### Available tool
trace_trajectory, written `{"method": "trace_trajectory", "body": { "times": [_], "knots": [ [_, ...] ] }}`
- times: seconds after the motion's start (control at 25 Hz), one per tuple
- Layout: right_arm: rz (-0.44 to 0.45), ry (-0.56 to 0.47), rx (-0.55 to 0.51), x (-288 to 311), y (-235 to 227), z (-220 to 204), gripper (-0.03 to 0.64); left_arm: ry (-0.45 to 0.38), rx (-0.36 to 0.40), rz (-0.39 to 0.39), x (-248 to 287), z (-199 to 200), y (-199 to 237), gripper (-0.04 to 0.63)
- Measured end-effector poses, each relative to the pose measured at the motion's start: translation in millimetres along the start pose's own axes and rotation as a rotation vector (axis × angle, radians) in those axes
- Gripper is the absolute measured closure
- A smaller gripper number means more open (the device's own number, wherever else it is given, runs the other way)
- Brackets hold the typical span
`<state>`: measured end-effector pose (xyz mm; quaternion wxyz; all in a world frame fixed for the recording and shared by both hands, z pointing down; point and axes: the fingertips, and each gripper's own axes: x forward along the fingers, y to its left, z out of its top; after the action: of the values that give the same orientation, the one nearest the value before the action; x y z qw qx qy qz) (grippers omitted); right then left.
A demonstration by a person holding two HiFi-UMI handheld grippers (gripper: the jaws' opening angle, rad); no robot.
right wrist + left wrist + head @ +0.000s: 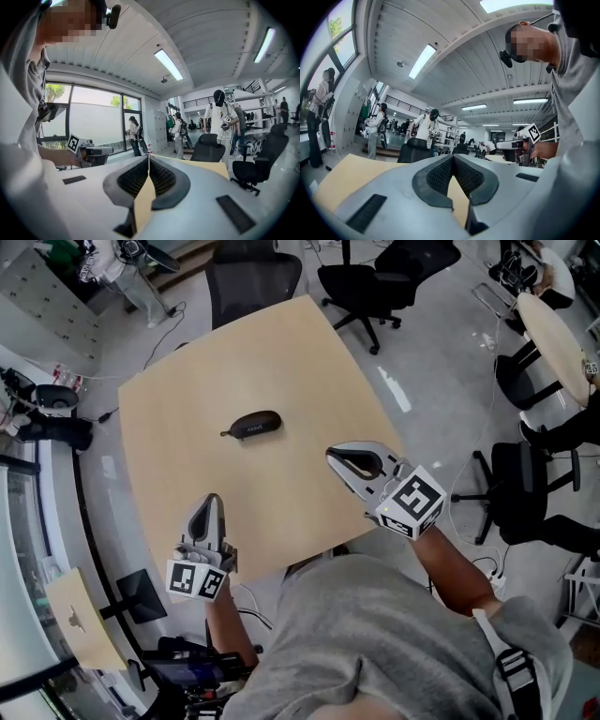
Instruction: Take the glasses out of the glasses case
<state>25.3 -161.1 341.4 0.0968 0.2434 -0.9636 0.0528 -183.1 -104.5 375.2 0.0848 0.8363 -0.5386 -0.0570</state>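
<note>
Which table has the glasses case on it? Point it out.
The large square wooden table directly before the person; the dark glasses case lies closed near its middle. The round table at upper right shows no case.

head view looks steeply down on the desk (187, 418). both gripper views sit low, facing level across it; left gripper view catches right tongs (498, 145), right gripper view left tongs (110, 150).
</note>
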Motion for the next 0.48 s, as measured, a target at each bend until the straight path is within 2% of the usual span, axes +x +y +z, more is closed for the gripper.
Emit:
{"method": "trace_trajectory", "body": {
  "times": [0.48],
  "knots": [
    [-0.017, 0.068, 0.035, 61.0, -28.5, -21.1, 0.609, 0.097, 0.021, -0.022, 69.9, -47.2, 75.7, 0.591]
  ]
}}
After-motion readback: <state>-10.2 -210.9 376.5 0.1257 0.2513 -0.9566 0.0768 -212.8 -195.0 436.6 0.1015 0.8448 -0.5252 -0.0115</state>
